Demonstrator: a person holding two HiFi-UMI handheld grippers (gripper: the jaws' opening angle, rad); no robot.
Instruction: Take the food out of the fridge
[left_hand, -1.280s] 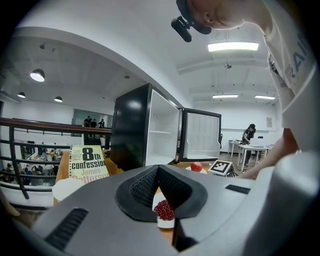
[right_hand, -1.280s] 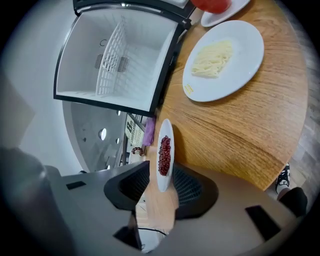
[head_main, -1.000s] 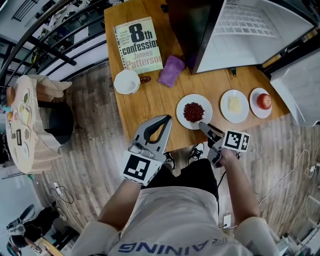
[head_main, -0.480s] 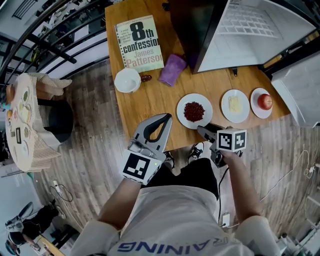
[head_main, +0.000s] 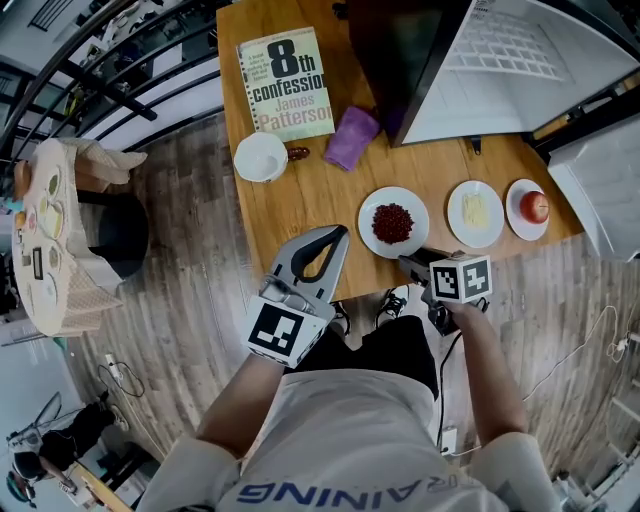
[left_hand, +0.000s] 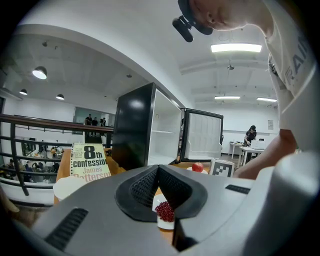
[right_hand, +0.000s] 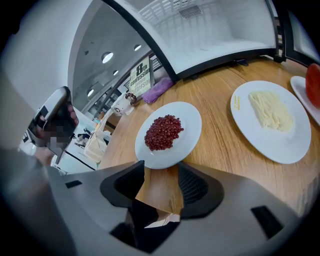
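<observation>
Three white plates stand in a row near the wooden table's (head_main: 300, 205) front edge: red beans (head_main: 393, 222) (right_hand: 163, 132), pale noodles (head_main: 474, 211) (right_hand: 270, 111) and a red apple (head_main: 534, 206) (left_hand: 198, 167). Behind them the black fridge (head_main: 395, 60) (left_hand: 134, 125) stands with its door (head_main: 520, 55) swung wide. My right gripper (head_main: 408, 264) (right_hand: 161, 168) sits at the table's edge just short of the bean plate; its jaws have just been opening and hold nothing. My left gripper (head_main: 333, 238) (left_hand: 158, 169) hovers left of it, shut and empty.
At the table's far left lie a book (head_main: 288, 80) (left_hand: 90, 161), a white bowl (head_main: 261, 156) and a purple cloth (head_main: 351, 138) (right_hand: 159, 90). Wood floor lies left of the table, with a small round table (head_main: 50, 240) and a railing further left.
The right gripper has rolled, its marker cube now facing up more squarely, and its tip has drawn slightly back from the bean plate. The left gripper has stayed put.
</observation>
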